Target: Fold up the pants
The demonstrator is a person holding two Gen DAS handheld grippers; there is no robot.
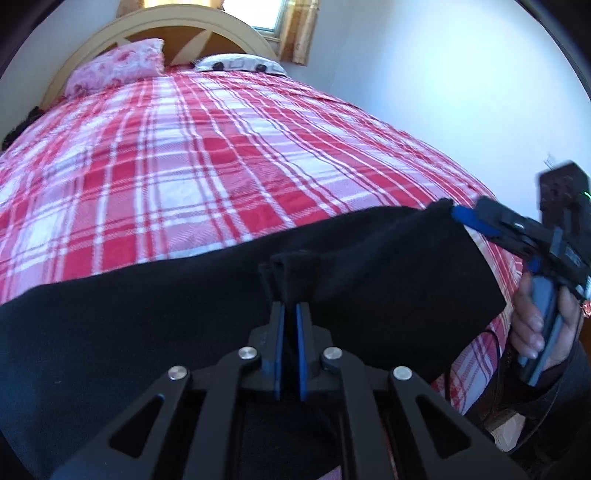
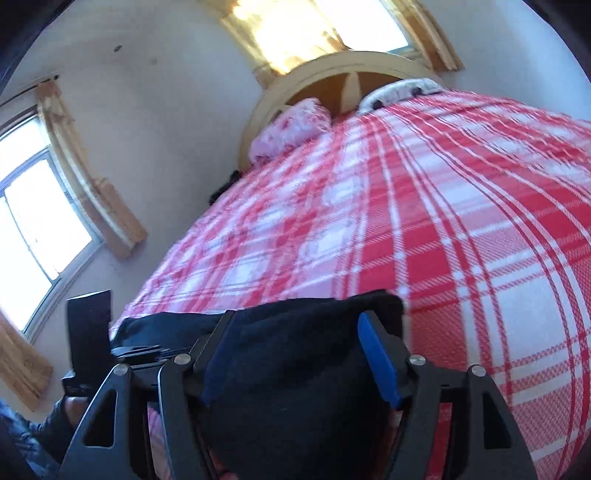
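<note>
Black pants [image 1: 147, 314] lie across the near edge of a bed with a red and white plaid cover [image 1: 221, 166]. My left gripper [image 1: 290, 295] is shut on a bunched fold of the pants at their upper edge. My right gripper [image 1: 458, 218] shows at the right of the left wrist view, at the pants' far right corner. In the right wrist view the right gripper [image 2: 295, 321] has its blue-padded fingers [image 2: 376, 350] wide apart with the black pants [image 2: 295, 369] lying between them, not clamped.
Two pillows [image 1: 118, 66] and a curved wooden headboard [image 1: 184, 26] are at the far end of the bed. Windows with wooden frames [image 2: 40, 221] are in the white walls. The other gripper's body [image 2: 88, 332] shows at the left of the right wrist view.
</note>
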